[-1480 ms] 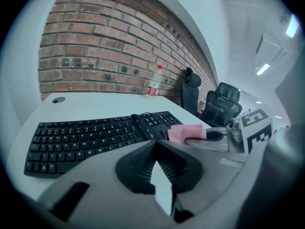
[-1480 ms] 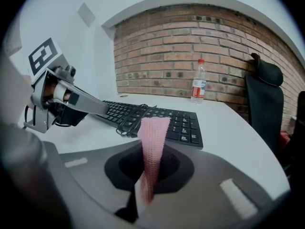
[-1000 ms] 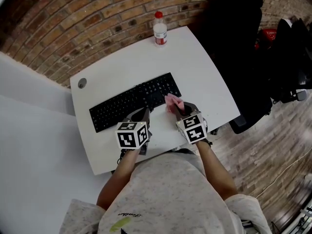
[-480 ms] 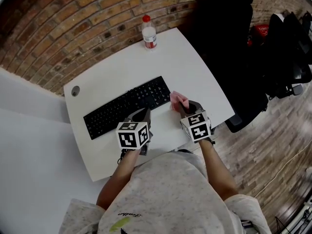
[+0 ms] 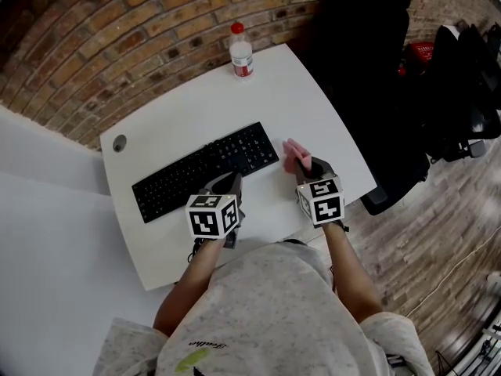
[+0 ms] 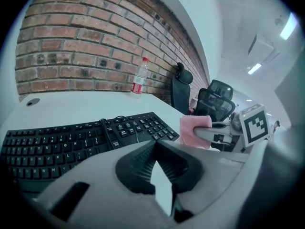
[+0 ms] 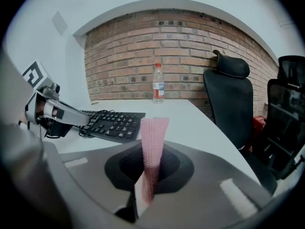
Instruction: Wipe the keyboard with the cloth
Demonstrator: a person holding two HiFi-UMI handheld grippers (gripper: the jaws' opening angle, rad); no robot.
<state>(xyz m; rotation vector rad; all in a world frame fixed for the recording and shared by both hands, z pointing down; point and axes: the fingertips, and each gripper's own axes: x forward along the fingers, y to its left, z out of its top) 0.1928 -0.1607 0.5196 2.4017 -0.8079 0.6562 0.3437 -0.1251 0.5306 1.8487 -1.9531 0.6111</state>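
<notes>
1. Since a second ago, right gripper (image 5: 301,163) has carried the cloth (image 5: 293,153) off the keyboard's (image 5: 203,171) right end; it now hangs over bare tabletop (image 5: 297,92), just beside that end.
2. Keyboard lies to the cloth's left, its long axis running away leftward; the right gripper is nearer its number-pad end.
3. Right gripper is clamped on the cloth, which stands upright between its jaws; left gripper (image 5: 225,185), jaws together and empty, stays at the keyboard's front edge.

Bright, even indoor light fills every view; ceiling strip lights (image 6: 287,28) glare in the left gripper view. The white tabletop (image 5: 297,92) carries only faint, soft shadows. Fisheye bending curves the brick wall (image 7: 143,56), corners go black, and the keyboard (image 6: 57,142) is sharp.
</notes>
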